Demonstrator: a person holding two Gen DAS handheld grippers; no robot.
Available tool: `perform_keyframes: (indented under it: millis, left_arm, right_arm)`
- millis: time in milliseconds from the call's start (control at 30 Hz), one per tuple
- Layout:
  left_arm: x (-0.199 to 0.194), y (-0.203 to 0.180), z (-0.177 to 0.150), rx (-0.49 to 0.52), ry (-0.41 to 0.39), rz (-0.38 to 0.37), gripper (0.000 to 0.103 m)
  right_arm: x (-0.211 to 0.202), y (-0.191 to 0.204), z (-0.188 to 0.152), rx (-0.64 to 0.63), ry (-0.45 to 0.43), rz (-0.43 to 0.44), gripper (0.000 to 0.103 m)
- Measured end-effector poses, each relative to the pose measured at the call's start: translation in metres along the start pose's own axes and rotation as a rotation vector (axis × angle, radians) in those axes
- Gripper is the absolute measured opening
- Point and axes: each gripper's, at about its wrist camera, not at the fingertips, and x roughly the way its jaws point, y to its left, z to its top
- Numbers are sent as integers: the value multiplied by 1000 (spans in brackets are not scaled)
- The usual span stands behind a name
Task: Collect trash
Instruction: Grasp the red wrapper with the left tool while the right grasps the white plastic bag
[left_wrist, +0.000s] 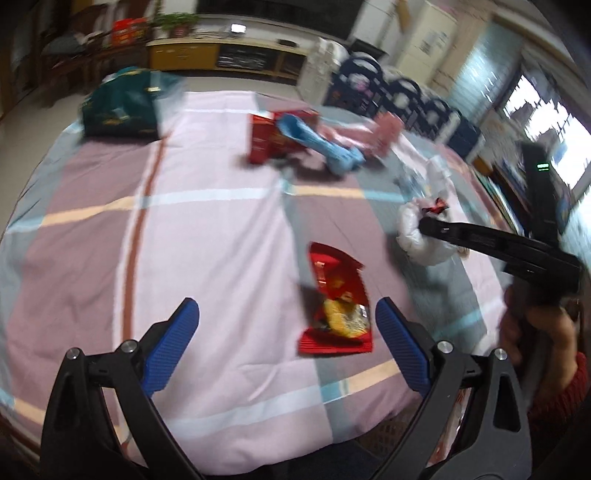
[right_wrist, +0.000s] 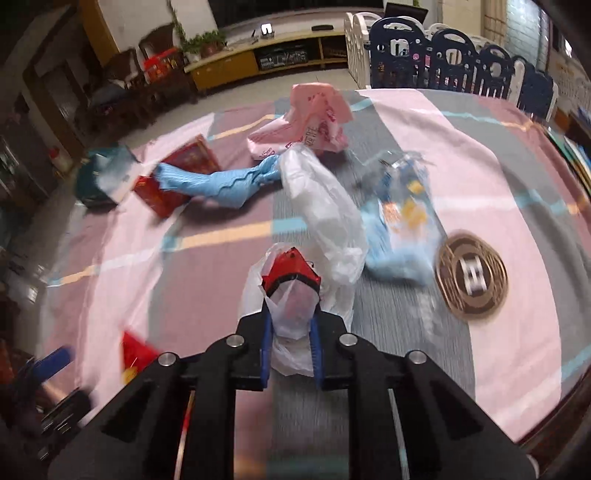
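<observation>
We hold the right gripper (right_wrist: 291, 332) pinching a white plastic bag (right_wrist: 325, 229), with a small red wrapper (right_wrist: 290, 267) caught at the tips together with it. The bag hangs long toward the middle of the right wrist view, so only a thin fold sits between the blue pads (right_wrist: 265, 354). This fold can slide out if we lift fast, and the red wrapper (it is held only at its edge, as far as we can judge) may drop back on the tablecloth (right_wrist: 498, 177).

Our left gripper (left_wrist: 288, 325) is spread wide, with nothing between its fingers. It hovers low in the left wrist view, just beside the red snack packet (left_wrist: 338, 302), which lies flat near the right finger. The packet is off center, so closing now could push it away and not grip it.

More trash waits in the upper part of both views: a pink bag (right_wrist: 314, 122), a blue wrapper (right_wrist: 218, 182) and a red box (right_wrist: 177, 173). The dragging white bag may sweep over the clear packet (right_wrist: 402, 218) next to it. Both views are blurred, which makes aiming less sure.
</observation>
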Motion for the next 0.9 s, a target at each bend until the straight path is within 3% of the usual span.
perform_keyframes:
  millis: [33, 133, 167, 200, 300, 400, 567, 733, 900]
  left_arm:
    - [7, -8, 2, 40, 31, -12, 93]
    - [33, -27, 12, 113, 135, -36, 76]
    - [42, -28, 16, 108, 168, -34, 62]
    - [48, -28, 17, 98, 194, -33, 42]
    - [58, -25, 16, 72, 236, -50, 22]
    - [41, -13, 13, 2, 170, -28, 18]
    - [-16, 6, -11, -126, 33, 93, 18]
    - [-73, 6, -34, -82, -69, 220, 18]
    - [-118, -1, -32, -68, -166, 254, 18]
  right_arm:
    - [-15, -5, -11, 27, -18, 28, 18]
    - [-58, -13, -45, 88, -70, 75, 18]
    - [-72, -13, -57, 96, -87, 79, 18]
    - [-84, -12, -64, 99, -98, 78, 18]
    - [-113, -8, -92, 103, -128, 47, 18]
    - [-129, 0, -109, 72, -139, -7, 18]
    - [-144, 15, -114, 22, -164, -48, 18]
    - [-161, 28, -115, -4, -206, -34, 18]
    - [-181, 41, -118, -21, -245, -24, 18]
